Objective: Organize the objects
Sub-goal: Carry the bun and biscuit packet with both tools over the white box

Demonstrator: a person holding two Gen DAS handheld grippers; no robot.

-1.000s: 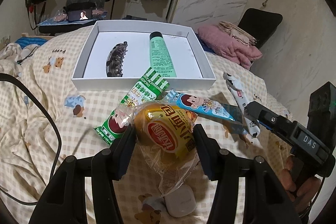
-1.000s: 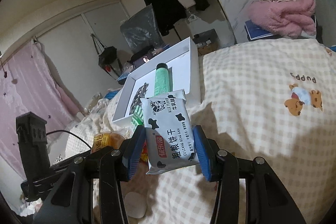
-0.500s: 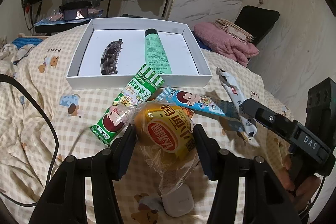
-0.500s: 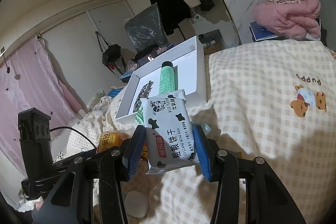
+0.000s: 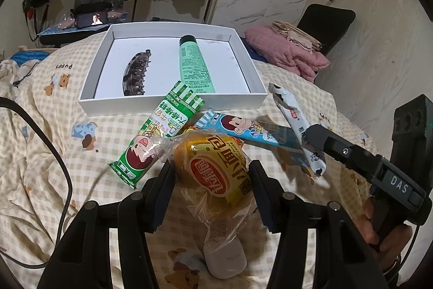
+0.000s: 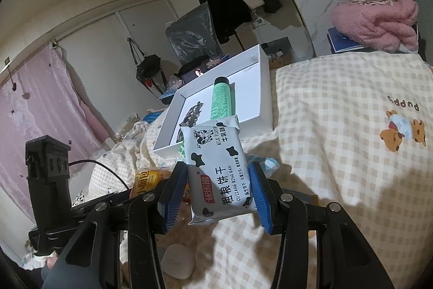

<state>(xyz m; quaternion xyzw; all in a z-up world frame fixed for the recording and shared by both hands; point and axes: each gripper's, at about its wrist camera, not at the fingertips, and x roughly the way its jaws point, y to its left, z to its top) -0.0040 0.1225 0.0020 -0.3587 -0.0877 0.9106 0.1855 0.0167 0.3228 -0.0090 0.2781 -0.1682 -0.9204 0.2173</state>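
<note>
The left gripper [image 5: 211, 180] points down over the checked bedspread [image 5: 54, 153], clamped on a yellow bread packet [image 5: 213, 169]. Just beyond its left finger lies a green snack stick [image 5: 159, 134], beyond its right finger a blue snack stick [image 5: 254, 132], and farther ahead a white box [image 5: 173, 102] holding a hair clip [image 5: 136, 69] and green tube [image 5: 194, 64]. The right gripper [image 6: 216, 191], tilted downward, grips a cow-print biscuit pack [image 6: 219, 169]; the box stands ahead. A small white case [image 6: 177, 259] lies below its fingers.
</note>
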